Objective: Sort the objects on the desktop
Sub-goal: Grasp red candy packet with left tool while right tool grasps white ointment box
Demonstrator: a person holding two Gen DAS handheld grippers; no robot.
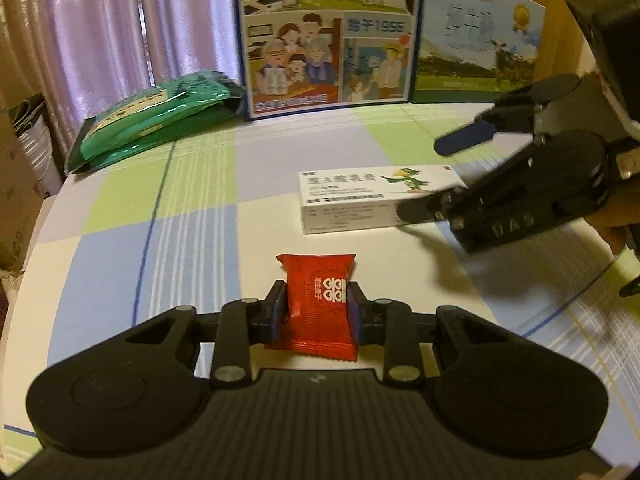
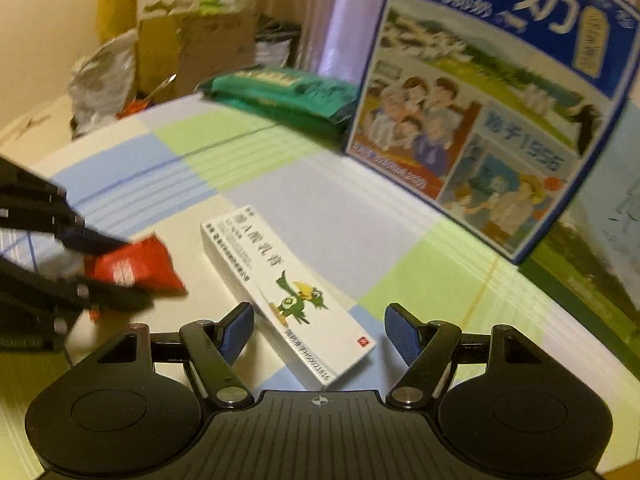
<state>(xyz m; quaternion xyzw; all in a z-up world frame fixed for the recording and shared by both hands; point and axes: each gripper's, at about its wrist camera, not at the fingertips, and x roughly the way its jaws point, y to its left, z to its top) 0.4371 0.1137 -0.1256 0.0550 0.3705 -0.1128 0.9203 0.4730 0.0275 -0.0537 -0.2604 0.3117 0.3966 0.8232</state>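
In the left wrist view, the left gripper (image 1: 317, 307) is closed on a small red sachet (image 1: 318, 304) with white characters printed on its front; the blue pads press its two sides and the packet stands upright between them, its lower edge at the checked tablecloth (image 1: 160, 208). Beyond the sachet lies a long white medicine box (image 1: 360, 200) with a green cartoon bird printed on top. The right gripper (image 1: 440, 176) comes in from the right of that box with its fingers spread wide, one blue-padded finger (image 1: 464, 138) above the box's far side and the other, blurred, over its near right end; whether that one touches the box is hard to say. Behind the box stand a blue milk carton (image 1: 328, 36) and, left of it, flat green packets (image 1: 156, 120). In the right wrist view, the right gripper (image 2: 319, 334) is wide open and holds nothing, and the white medicine box (image 2: 288, 292) lies slantwise between its fingers, its near end just ahead of the gripper body. Left of the box, the red sachet (image 2: 136, 266) sits pinched in the left gripper (image 2: 120, 268), blurred here. The milk carton (image 2: 500, 120) stands well beyond the box.
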